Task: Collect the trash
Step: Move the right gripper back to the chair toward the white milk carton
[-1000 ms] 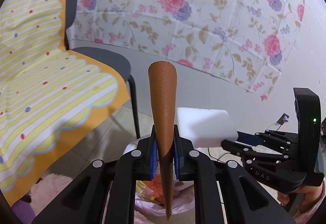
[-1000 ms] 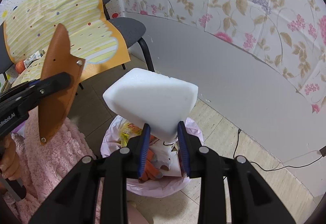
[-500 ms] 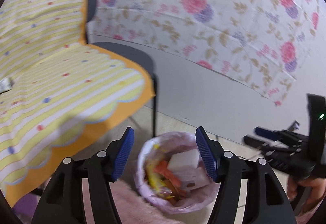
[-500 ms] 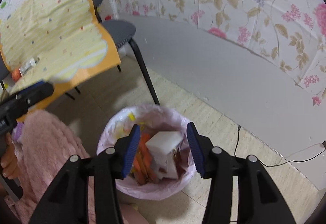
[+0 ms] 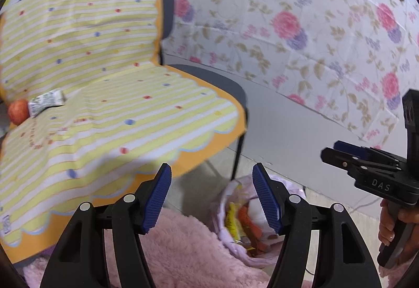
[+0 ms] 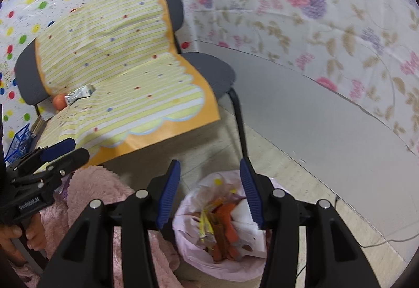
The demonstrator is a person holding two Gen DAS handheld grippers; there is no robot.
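Step in hand: both drops look done; the next piece of trash has yet to be picked.
Left hand-held gripper (image 5: 210, 196): jaws apart with nothing between them. They have just been opening, though they have barely changed in the last half second.
Right hand-held gripper (image 6: 209, 192): jaws also apart and empty, having just been opening and now steady. It hangs over the bin bag.
Bin bag (image 6: 188, 259): a pale pink bag on the floor, mouth open, just beside the chair leg. It holds a white foam block (image 6: 244, 214), orange strips and yellow wrappers.
Trash left: a crumpled wrapper (image 5: 47, 102) lies on the striped cloth over the chair seat, touching or just beside a round orange fruit (image 5: 17, 111). Whether the fruit counts as trash I cannot tell.
Next move: probably one gripper swings from the bag up to the chair seat and closes on the wrapper; it is thin and flat, so the pads must come in low.
Edges: the striped cloth (image 5: 117, 110) overhangs the seat front, and the chair leg (image 6: 239, 120) stands near the bag.
Open room: the seat between the wrapper and the cloth's scalloped edge is bare; the pink fluffy rug (image 6: 86, 191) lies beneath the left gripper.
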